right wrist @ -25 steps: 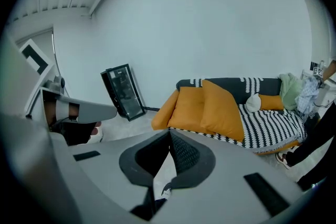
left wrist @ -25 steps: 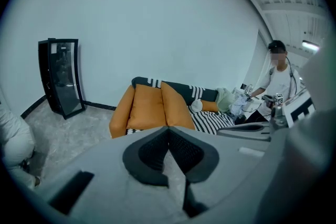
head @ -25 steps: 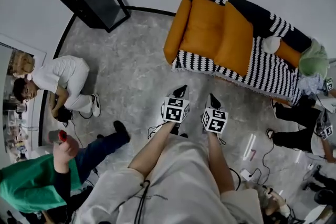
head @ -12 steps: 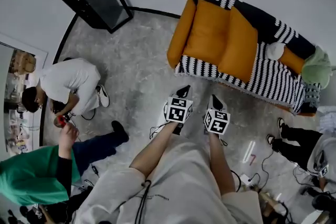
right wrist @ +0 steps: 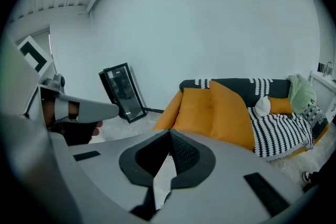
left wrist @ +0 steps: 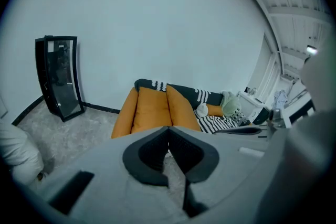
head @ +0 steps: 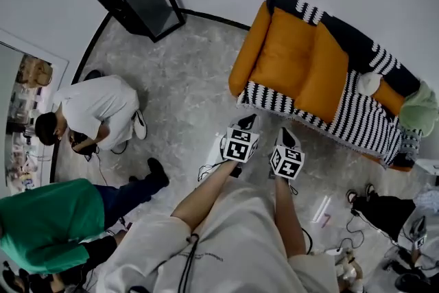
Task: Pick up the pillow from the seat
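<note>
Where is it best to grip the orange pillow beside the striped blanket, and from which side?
Probably the near front edge of the orange pillow, coming from the front of the sofa: it leans on the backrest with this thin edge facing outward, unobstructed.

The left forearm (head: pixel 203 193) and right forearm (head: pixel 287 215) reach forward side by side. The left gripper (head: pixel 246 124) and right gripper (head: pixel 286 139) are held just beside each other, jaws closed and empty.

Pale short-sleeved T-shirt (head: pixel 236 243) with a black cable (head: pixel 185 261); left tool (head: pixel 247 123) and right tool (head: pixel 285 138) carry black-and-white marker cubes.
</note>
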